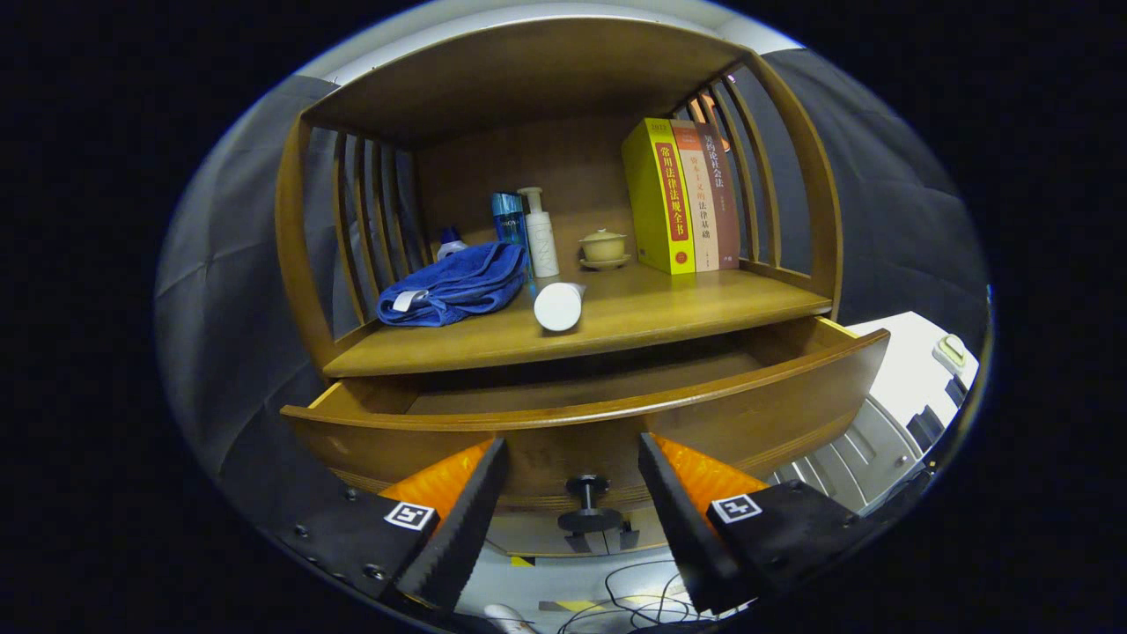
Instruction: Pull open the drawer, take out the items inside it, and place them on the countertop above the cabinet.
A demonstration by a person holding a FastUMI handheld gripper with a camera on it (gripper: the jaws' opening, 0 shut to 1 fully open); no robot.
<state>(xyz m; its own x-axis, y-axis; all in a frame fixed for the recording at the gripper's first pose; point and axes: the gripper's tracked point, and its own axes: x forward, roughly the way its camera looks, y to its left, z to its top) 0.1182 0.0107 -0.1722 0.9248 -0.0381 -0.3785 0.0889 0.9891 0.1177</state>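
Evidently the gripper [572, 519] stood spread, fingers apart either side of the drawer [599, 414] knob [587, 506], touching nothing; the drawer was pulled open, its contents hidden behind the front; reaching blind could knock the white tube [559, 305] off the countertop [669, 313].

Drawer [607, 431] interior behind its front.
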